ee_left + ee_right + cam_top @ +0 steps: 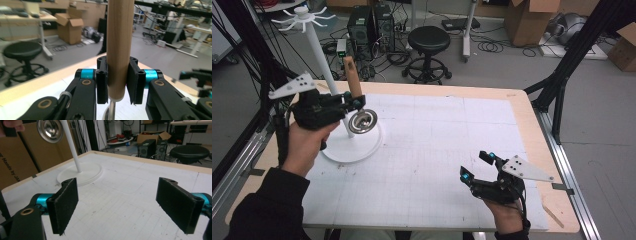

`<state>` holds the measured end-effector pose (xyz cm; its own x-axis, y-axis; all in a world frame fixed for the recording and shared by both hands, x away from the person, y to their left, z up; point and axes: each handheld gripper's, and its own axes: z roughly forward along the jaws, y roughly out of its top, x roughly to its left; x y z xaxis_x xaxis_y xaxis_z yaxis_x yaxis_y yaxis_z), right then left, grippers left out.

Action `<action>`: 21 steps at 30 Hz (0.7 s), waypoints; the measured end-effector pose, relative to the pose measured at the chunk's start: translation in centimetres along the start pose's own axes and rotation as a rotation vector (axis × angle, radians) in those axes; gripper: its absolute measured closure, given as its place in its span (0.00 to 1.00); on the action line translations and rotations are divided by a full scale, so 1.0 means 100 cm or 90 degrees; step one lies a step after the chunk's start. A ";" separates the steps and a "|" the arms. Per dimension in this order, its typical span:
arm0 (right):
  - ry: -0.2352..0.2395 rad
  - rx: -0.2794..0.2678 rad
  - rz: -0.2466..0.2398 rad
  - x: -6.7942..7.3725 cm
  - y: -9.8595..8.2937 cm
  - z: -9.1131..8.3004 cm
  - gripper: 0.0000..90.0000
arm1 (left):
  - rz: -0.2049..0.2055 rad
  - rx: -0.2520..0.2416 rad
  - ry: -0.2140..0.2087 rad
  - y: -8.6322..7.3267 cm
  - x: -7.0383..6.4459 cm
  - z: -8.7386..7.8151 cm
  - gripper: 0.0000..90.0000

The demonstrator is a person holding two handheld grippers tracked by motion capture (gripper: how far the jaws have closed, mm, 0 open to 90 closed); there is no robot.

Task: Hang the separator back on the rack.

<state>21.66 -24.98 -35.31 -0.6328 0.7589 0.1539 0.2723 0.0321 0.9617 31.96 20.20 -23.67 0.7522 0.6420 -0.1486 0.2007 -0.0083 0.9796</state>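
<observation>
Wooden handle [119, 47] stands upright between the two black jaws of the left gripper [353, 102], which are clamped on its lower end. It belongs to a metal ladle or strainer — the exact kind is hard to tell — whose shiny round bowl [362, 121] hangs just below the grip, close in front of the white pole [323, 60] of a rack. In the left gripper view a thin metal shank [112, 110] drops out of the bottom of the handle.

The white pole rises from a round white base [357, 147] that sits on the table's white gridded mat [437, 150], and a ring of white hooks [303, 17] crowns it. The bowl hovers above the base, not touching it. A hand [304, 145] in a dark sleeve holds the left gripper, just beside the pole.

Well apart from the rack, toward the near edge of the mat, the right gripper [475, 166] is held low over bare mat — its jaws stand wide apart with nothing between them. In the right gripper view the base [82, 173] and the shiny bowl [50, 130] show beyond those jaws.

Behind the rack, past the table's far edge, a black stool [428, 42] stands on the floor.
</observation>
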 end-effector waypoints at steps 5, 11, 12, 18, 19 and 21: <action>0.004 -0.001 0.003 -0.001 0.000 -0.001 0.19 | -0.004 -0.010 0.027 0.027 0.010 -0.004 0.81; 0.009 -0.011 0.007 0.000 0.001 -0.003 0.19 | -0.013 -0.007 0.060 0.042 0.022 -0.005 0.81; 0.011 -0.011 0.007 0.000 0.001 -0.003 0.19 | -0.016 -0.009 0.064 0.043 0.023 -0.005 0.81; 0.015 -0.005 0.010 0.000 -0.001 -0.002 0.19 | -0.017 -0.009 0.084 0.048 0.030 -0.005 0.81; 0.015 -0.004 0.009 0.000 -0.001 -0.001 0.19 | -0.022 -0.012 0.088 0.048 0.031 -0.005 0.81; 0.018 0.000 0.011 0.002 -0.001 -0.001 0.19 | -0.024 -0.011 0.095 0.048 0.034 -0.006 0.81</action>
<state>21.47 -24.91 -35.41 -0.6479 0.7409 0.1771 0.2833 0.0185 0.9589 35.09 22.75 -19.40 0.6427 0.7480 -0.1655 0.2158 0.0305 0.9760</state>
